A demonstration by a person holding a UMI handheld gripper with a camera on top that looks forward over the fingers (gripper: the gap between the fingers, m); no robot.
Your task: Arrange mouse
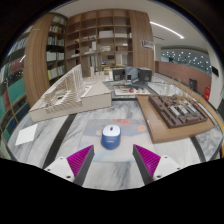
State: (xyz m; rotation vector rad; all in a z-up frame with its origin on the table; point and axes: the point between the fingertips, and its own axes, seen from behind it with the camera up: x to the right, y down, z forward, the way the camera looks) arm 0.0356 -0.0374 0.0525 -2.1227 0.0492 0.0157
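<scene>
A blue and white mouse (111, 137) lies on a marbled grey table (70, 130), just ahead of my fingers and roughly centred between them. My gripper (113, 160) is open, with the two magenta pads (78, 160) spread wide apart and nothing between them. The mouse rests on the table on its own, beyond the fingertips.
A white architectural model (72, 95) stands at the left beyond the mouse. A brown model on a board (178, 110) lies at the right. A white sheet (28, 134) lies at the left. Bookshelves (100, 35) line the far wall.
</scene>
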